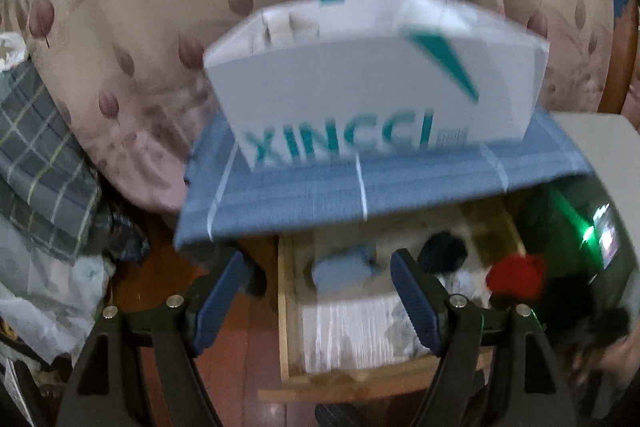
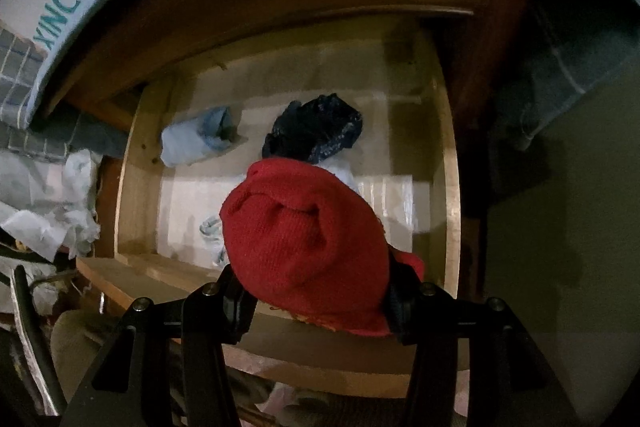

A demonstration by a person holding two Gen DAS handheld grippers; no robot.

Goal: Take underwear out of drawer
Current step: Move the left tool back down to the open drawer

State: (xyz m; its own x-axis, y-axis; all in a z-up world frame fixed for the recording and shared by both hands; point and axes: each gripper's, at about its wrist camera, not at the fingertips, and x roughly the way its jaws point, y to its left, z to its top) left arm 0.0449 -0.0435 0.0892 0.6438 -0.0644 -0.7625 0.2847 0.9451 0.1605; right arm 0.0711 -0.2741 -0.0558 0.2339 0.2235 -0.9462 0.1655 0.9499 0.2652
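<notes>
The wooden drawer [image 2: 136, 163] stands pulled out below a cabinet top. In it lie a light blue rolled garment [image 2: 196, 141] and a dark navy one [image 2: 316, 131] on a white liner. My right gripper [image 2: 316, 291] is shut on a red knitted garment [image 2: 304, 239], held above the drawer's front part. In the left wrist view my left gripper [image 1: 320, 291] hangs open and empty over the drawer's [image 1: 286, 311] left side. There the light blue garment [image 1: 344, 269], the dark one [image 1: 442, 253] and the red one [image 1: 516, 277] show beyond its fingers.
A white box lettered XINCCI [image 1: 372, 83] stands on a blue checked cloth [image 1: 360, 195] on the cabinet top. Floral bedding [image 1: 132, 39] lies behind, plaid fabric [image 1: 36, 155] and crumpled plastic bags [image 2: 48, 203] at the left. A green light [image 1: 588, 233] glows at the right.
</notes>
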